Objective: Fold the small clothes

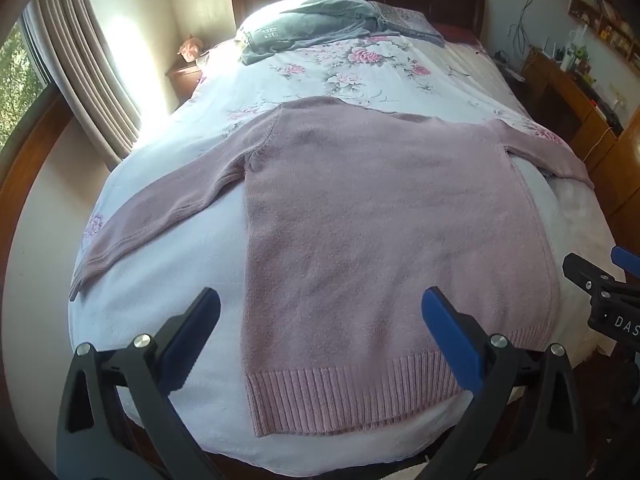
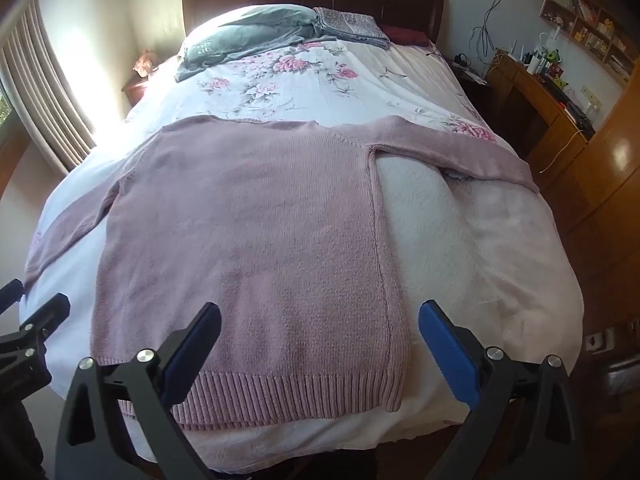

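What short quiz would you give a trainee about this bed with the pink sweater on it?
1. True or false: the pink sweater lies flat with both sleeves spread outward.
2. Which part of the sweater is nearest the left gripper and right gripper? A) neckline B) ribbed hem C) a cuff
3. Fill in: both grippers are ____ and hold nothing.

Key
1. True; one sleeve runs left, the other right.
2. B, the ribbed hem.
3. Open, each above the foot of the bed.
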